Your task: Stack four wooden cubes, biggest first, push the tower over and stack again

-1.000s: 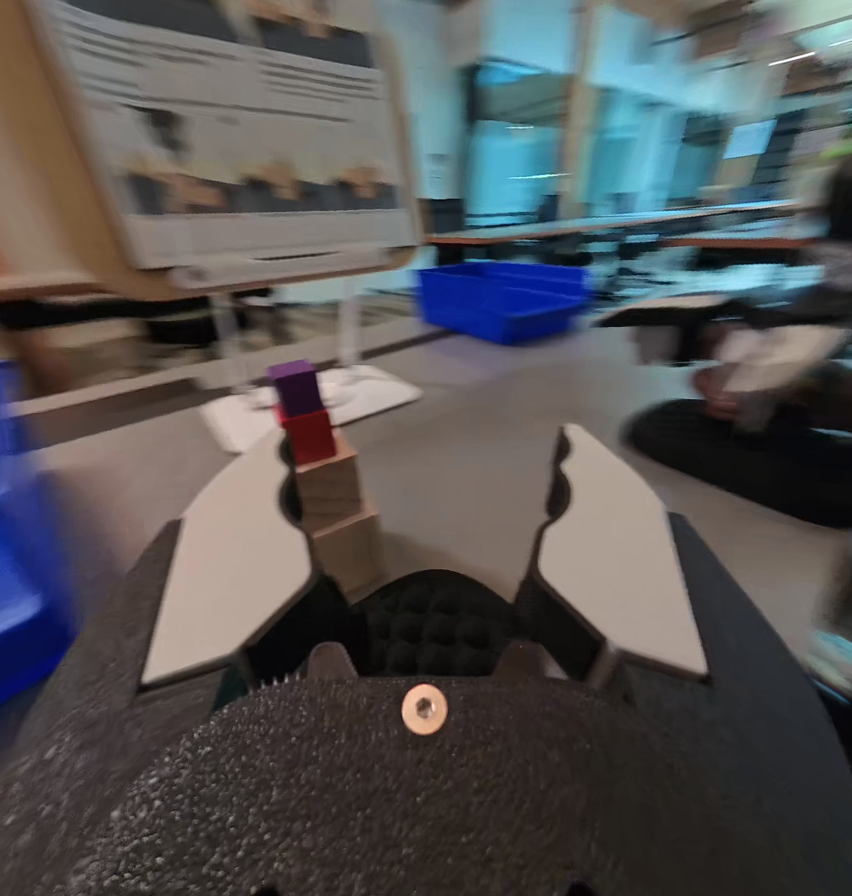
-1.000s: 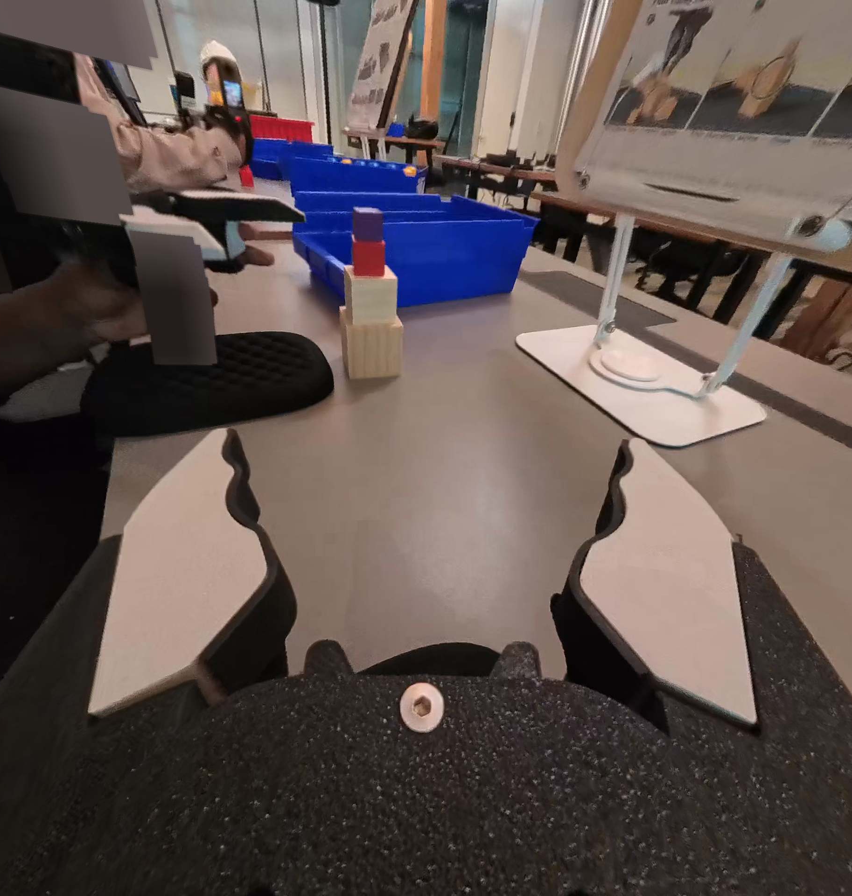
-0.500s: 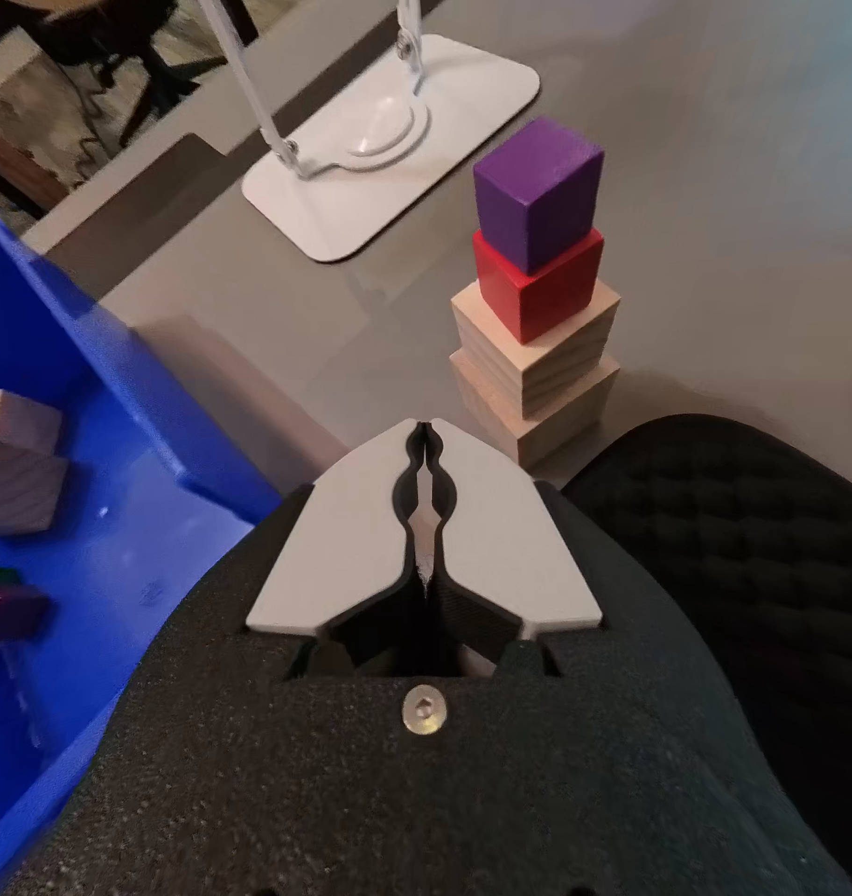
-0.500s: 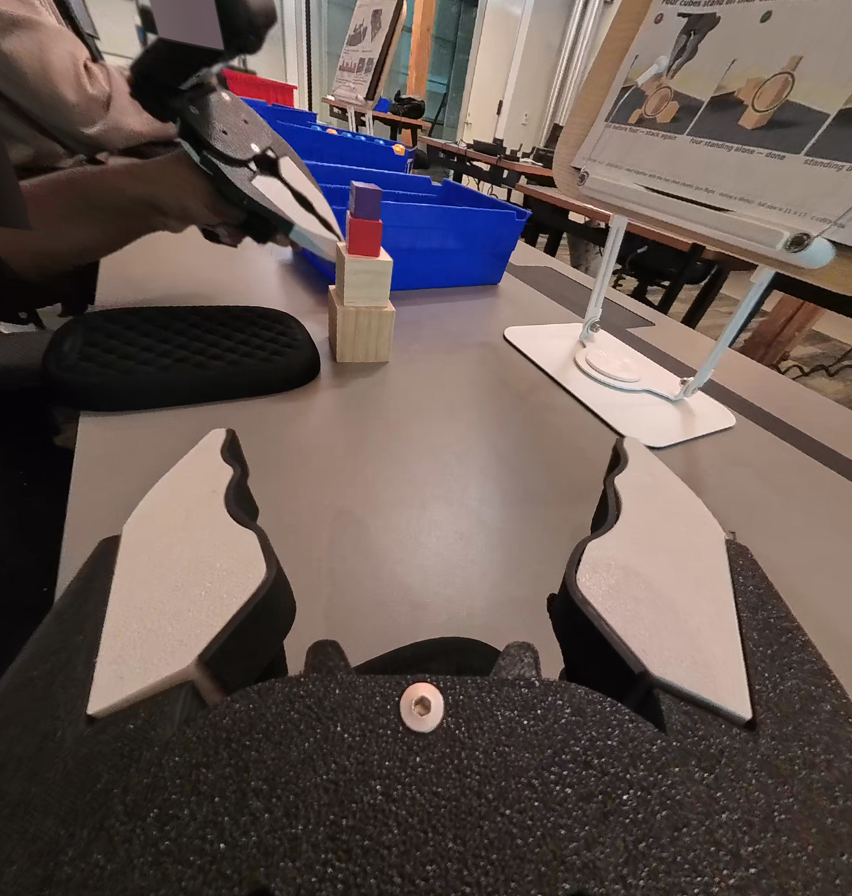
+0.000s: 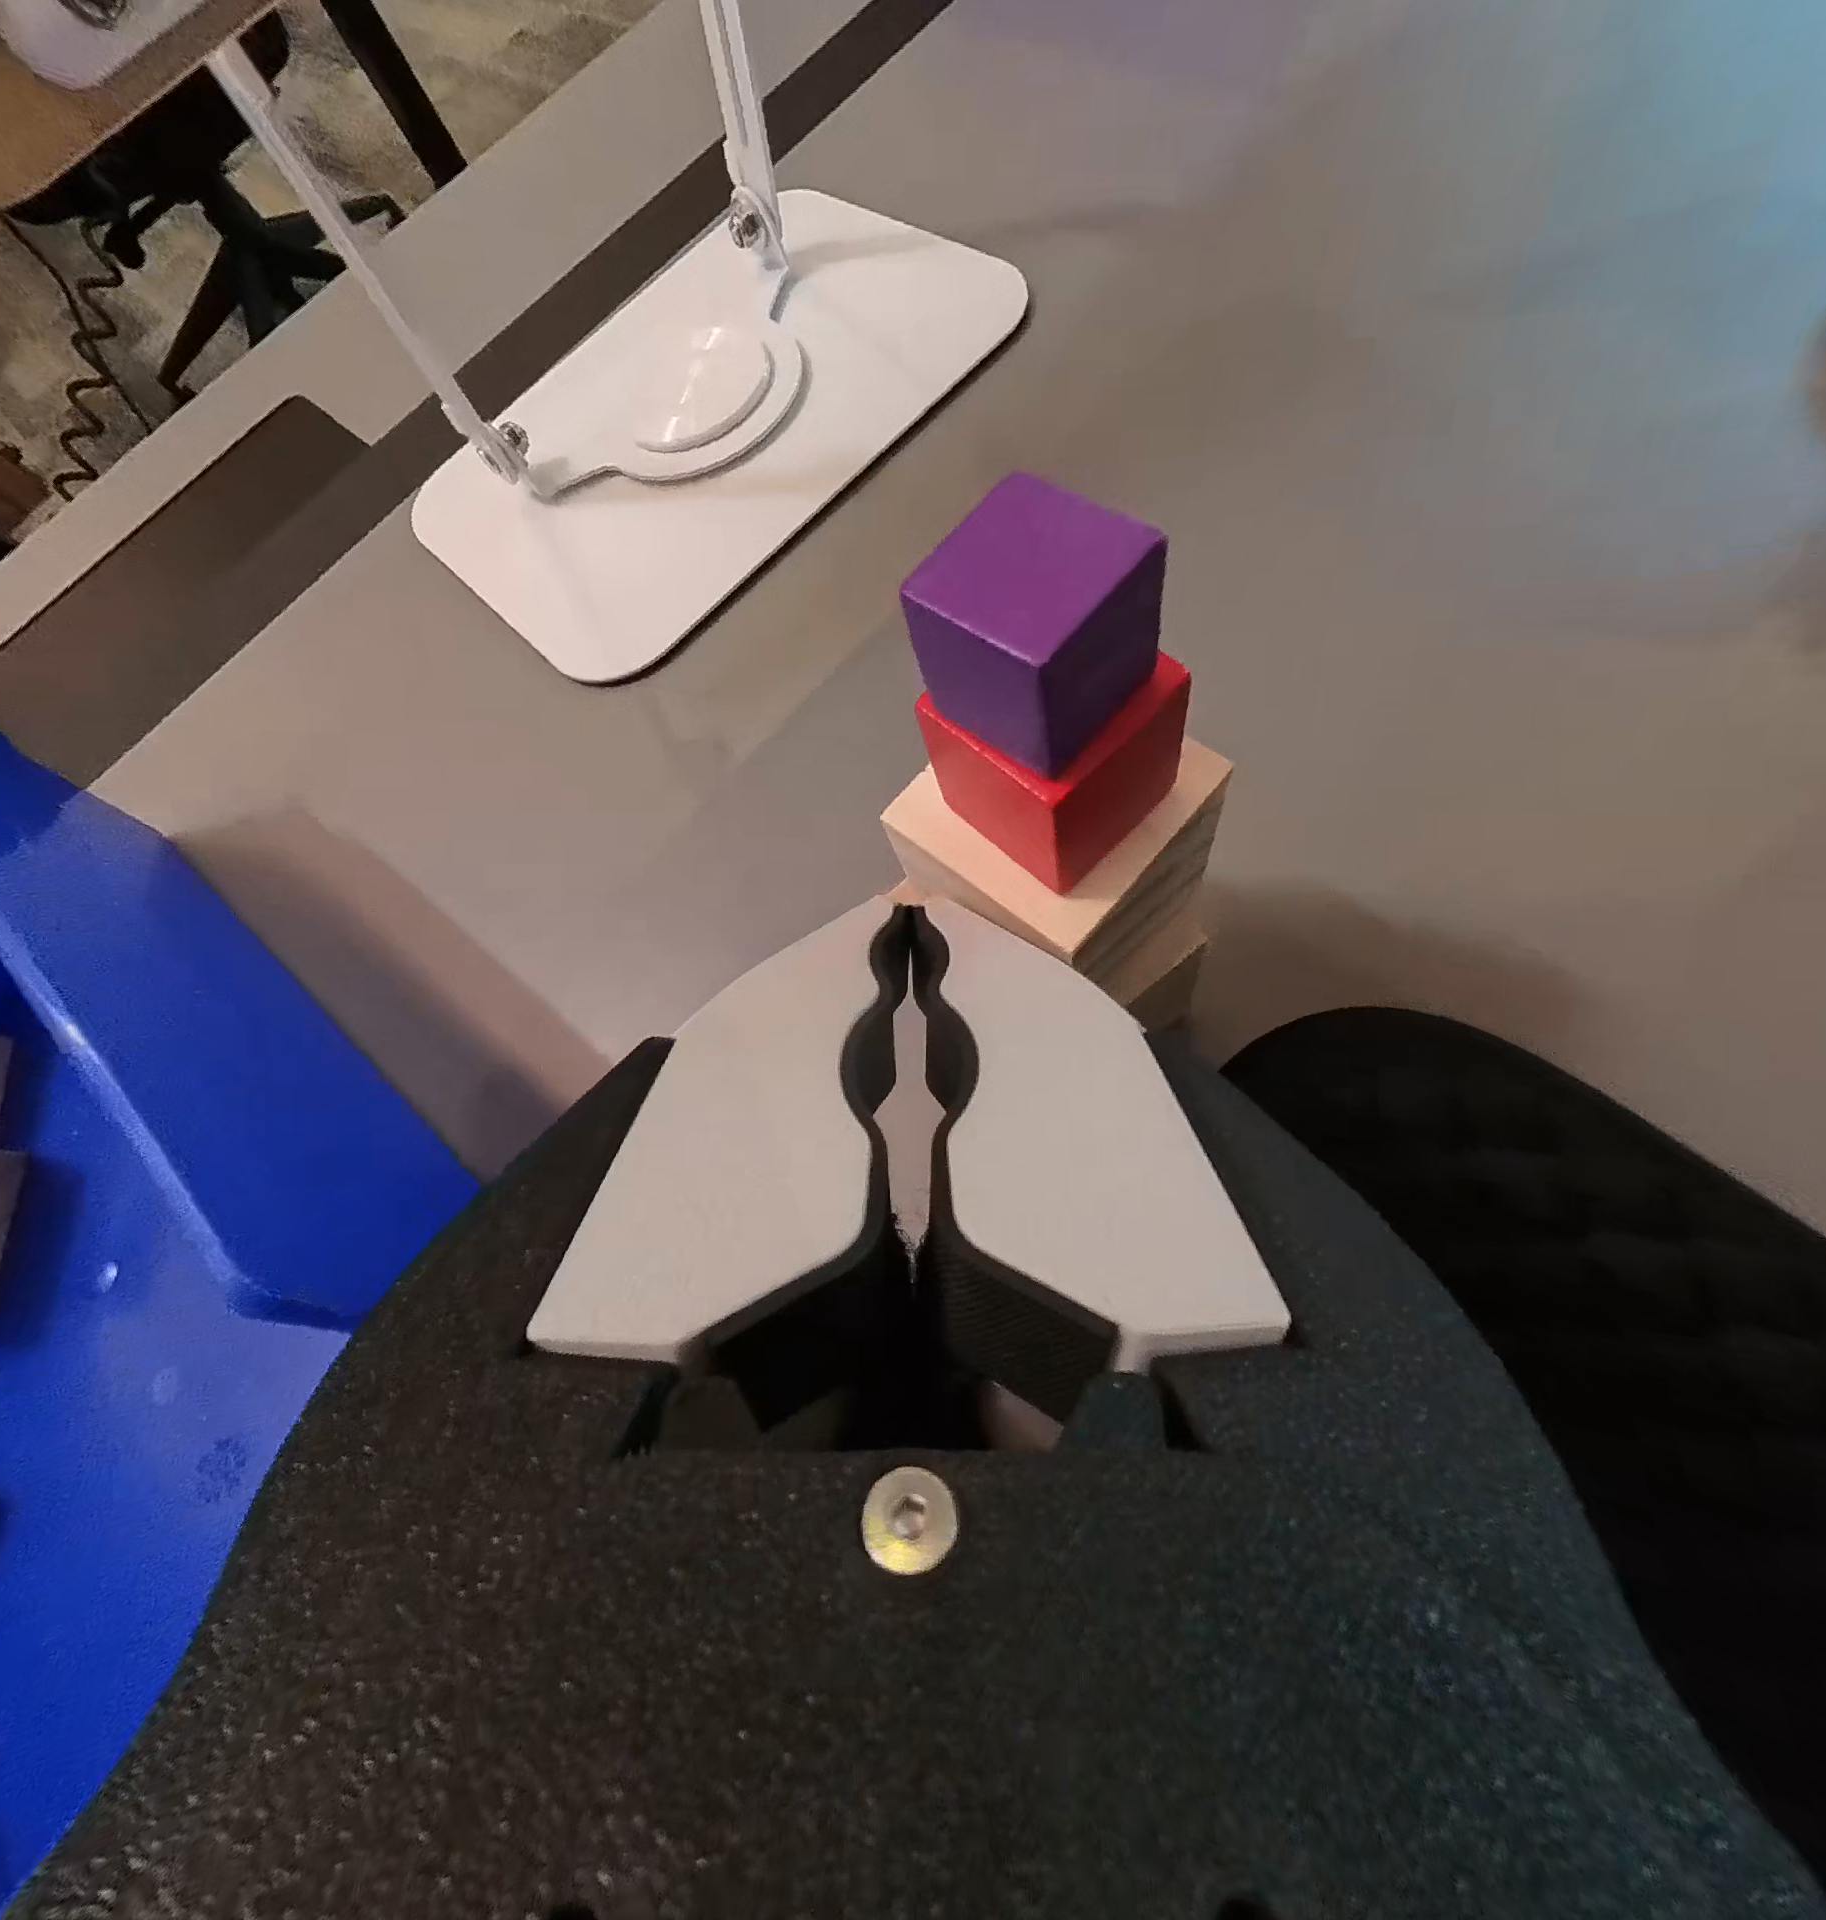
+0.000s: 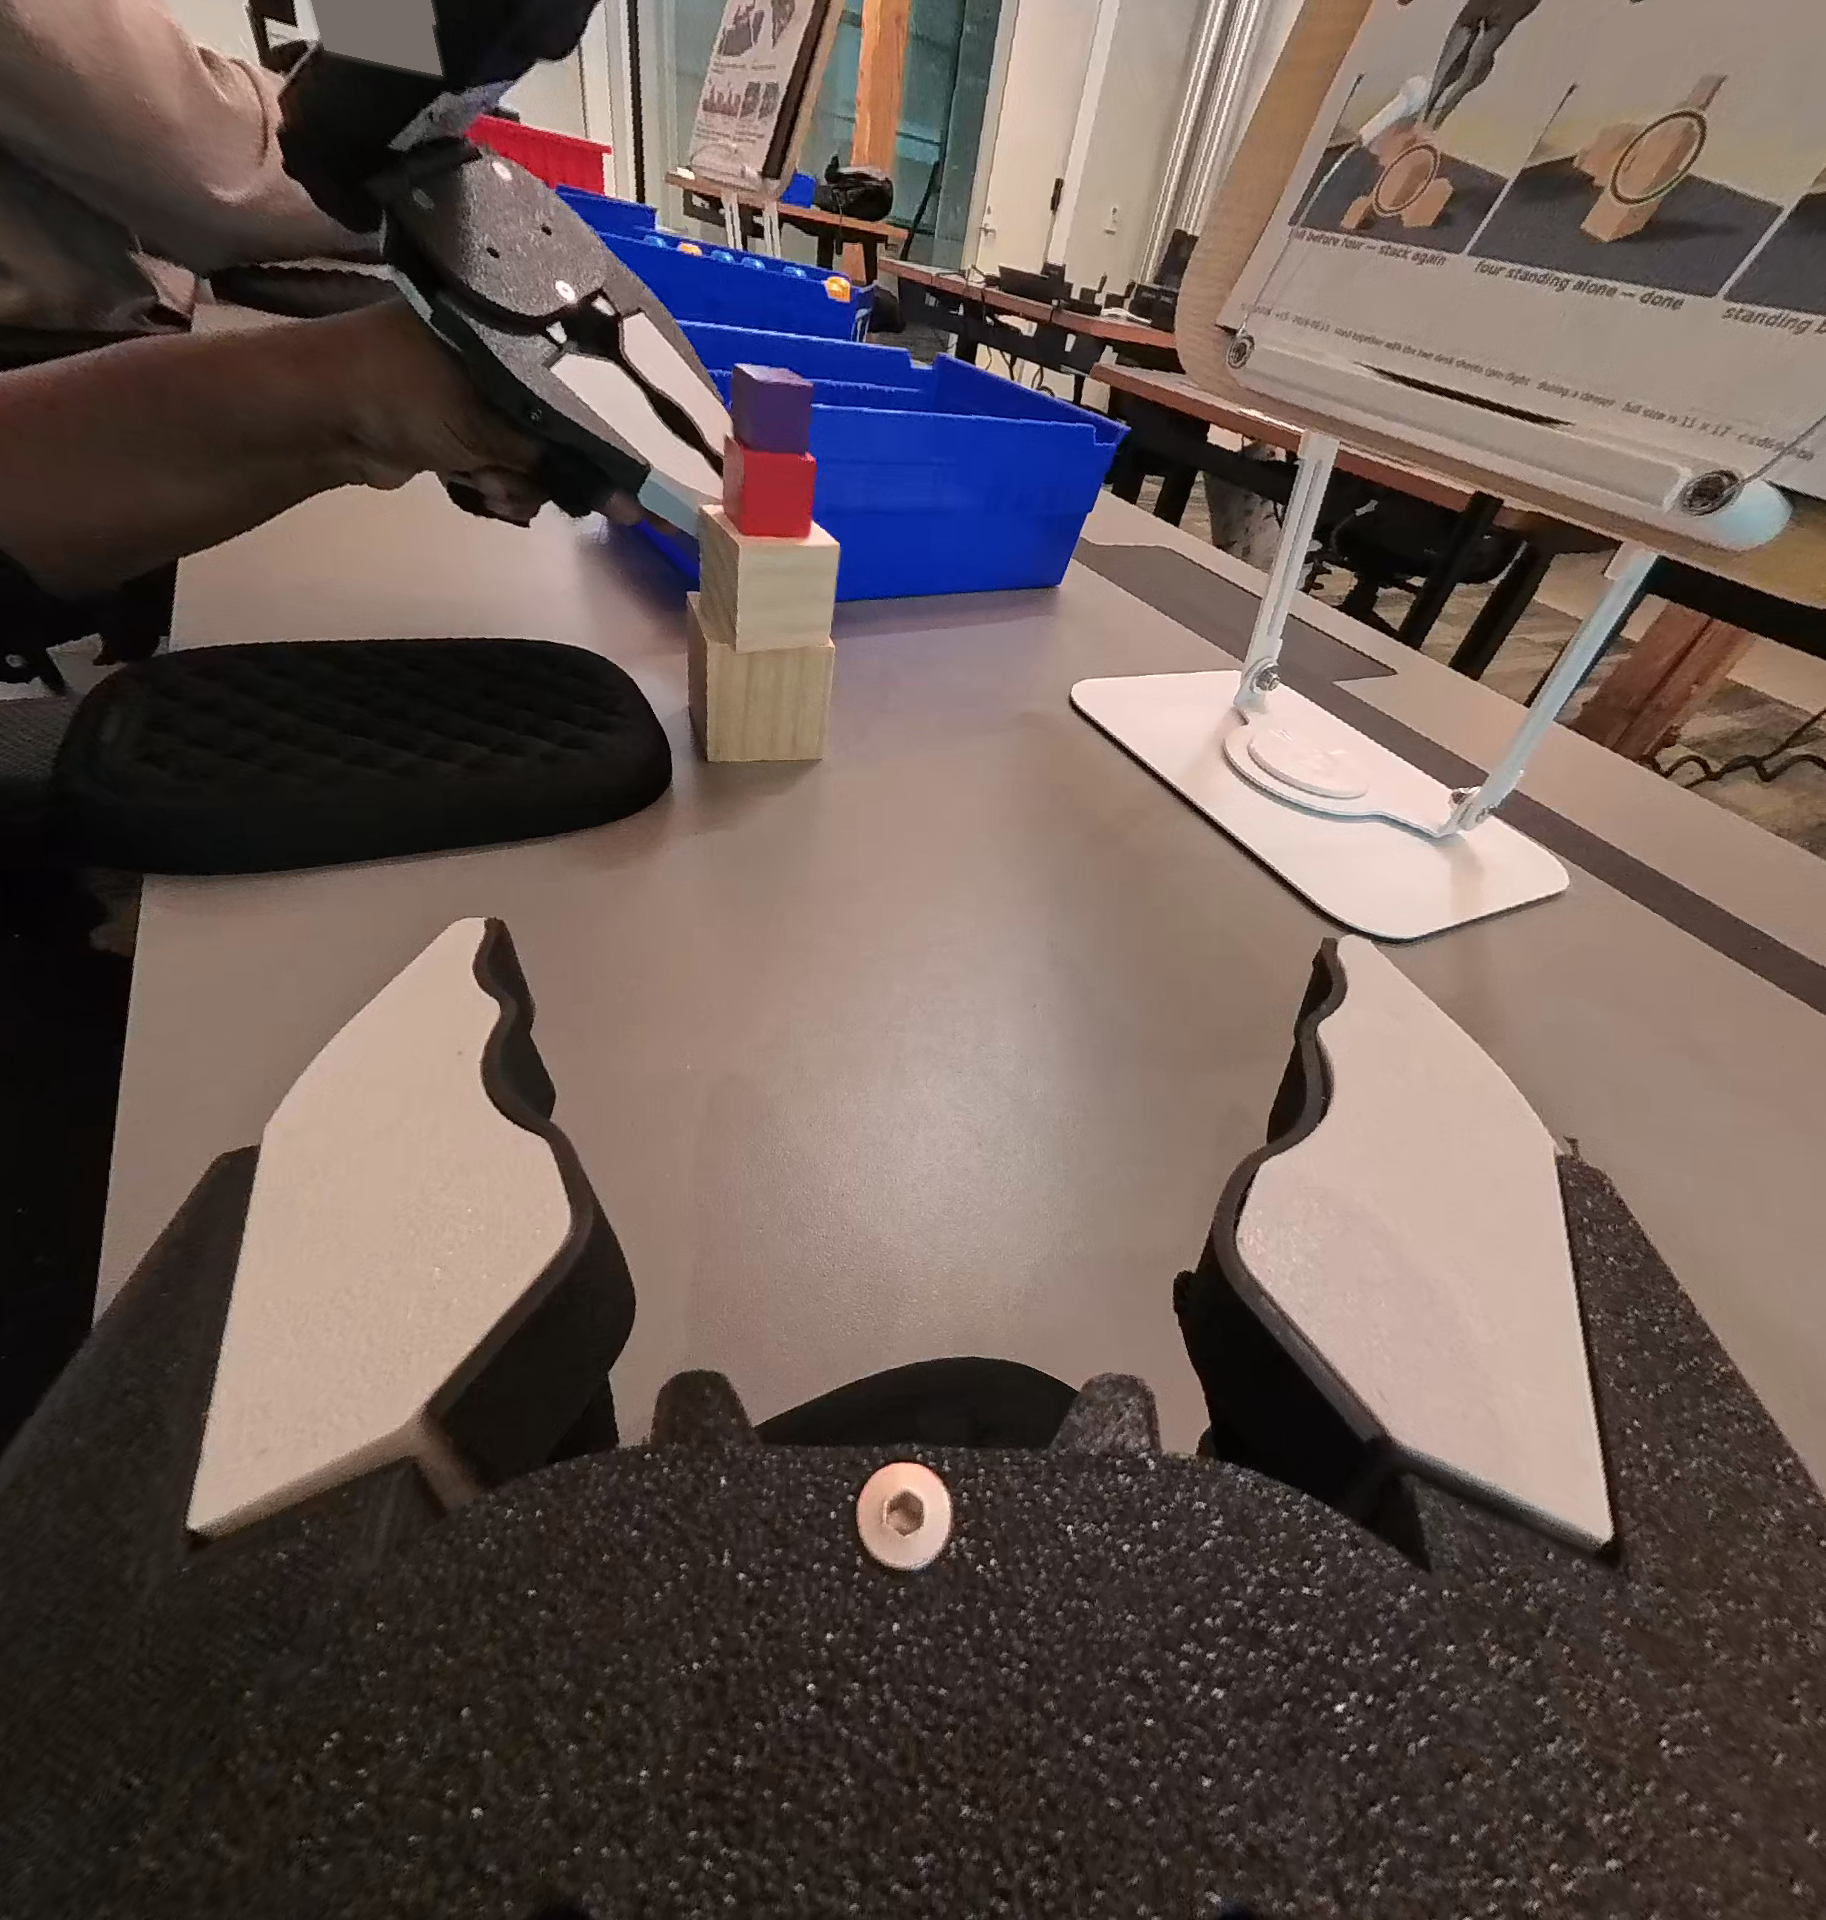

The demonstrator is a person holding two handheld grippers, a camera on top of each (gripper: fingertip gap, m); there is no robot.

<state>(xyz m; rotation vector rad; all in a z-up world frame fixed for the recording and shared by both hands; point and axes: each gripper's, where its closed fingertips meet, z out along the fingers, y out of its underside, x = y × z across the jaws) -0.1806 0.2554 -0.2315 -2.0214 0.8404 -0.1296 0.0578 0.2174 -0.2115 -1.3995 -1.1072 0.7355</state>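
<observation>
Left gripper (image 5: 911, 914) closed, fingers together on nothing, tips at the corner of the upper pale wooden cube (image 5: 1117, 883) of a four-cube stack; contact there not certain. Stack, bottom to top: lower pale wooden cube (image 6: 761, 698), upper pale wooden cube, red cube (image 5: 1075, 790), purple cube (image 5: 1034, 613), each layer twisted slightly off the one beneath. Stack standing on the grey table (image 6: 940, 1039) just beside a black padded rest (image 6: 348, 738) at the near edge, with a blue bin (image 6: 950, 488) behind it. White stand base (image 6: 1324, 800) toward the far edge, carrying a tilted printed board (image 6: 1532, 260). Right gripper (image 6: 909, 956) wide apart, holding nothing, over bare table well away from the stack.
</observation>
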